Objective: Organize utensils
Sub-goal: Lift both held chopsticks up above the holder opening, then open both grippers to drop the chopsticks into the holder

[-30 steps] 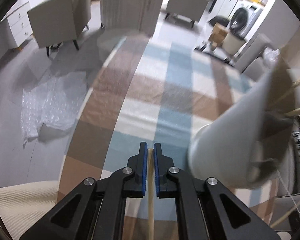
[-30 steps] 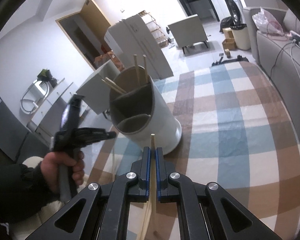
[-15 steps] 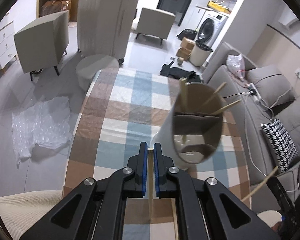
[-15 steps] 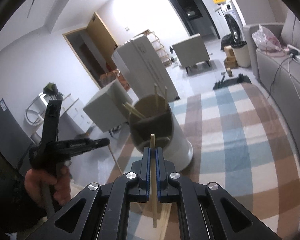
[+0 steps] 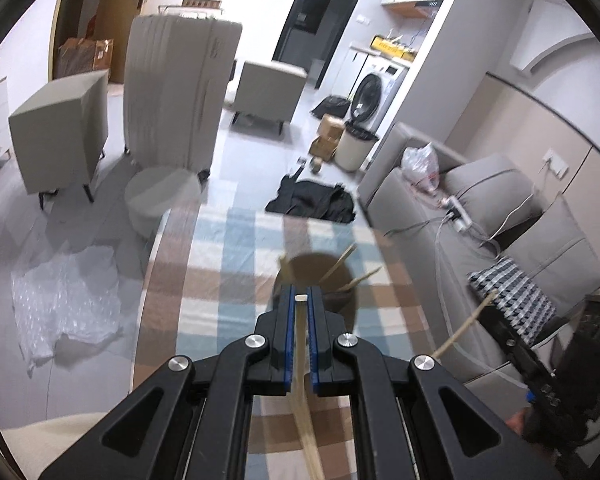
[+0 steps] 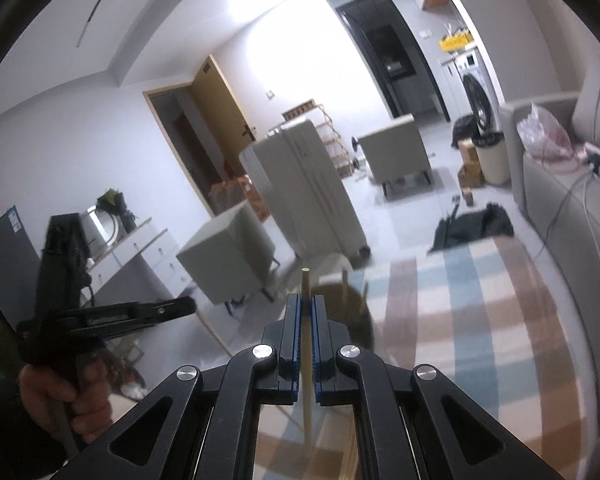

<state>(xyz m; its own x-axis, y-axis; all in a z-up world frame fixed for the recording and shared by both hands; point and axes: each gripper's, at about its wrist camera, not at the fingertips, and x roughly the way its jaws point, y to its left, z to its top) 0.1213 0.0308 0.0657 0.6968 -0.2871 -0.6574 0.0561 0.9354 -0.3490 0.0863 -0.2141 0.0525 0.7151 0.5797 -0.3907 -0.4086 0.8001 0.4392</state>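
Chopsticks were clamped in both tongs. Left tongs [image 5: 301, 300] were closed on one chopstick [image 5: 302, 364], its end flush with the blue pads. Right tongs [image 6: 307, 300] were closed on another chopstick [image 6: 306, 320], its tip projecting past the pads. Both were poised above the utensil holder [image 5: 340, 300] on the checked counter [image 5: 227, 276]; several chopsticks stood inside it.

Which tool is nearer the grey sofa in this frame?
Right. The right tool hangs at the table's sofa side, by the checked cushion; the left tool is over the middle of the table, farther from the sofa.
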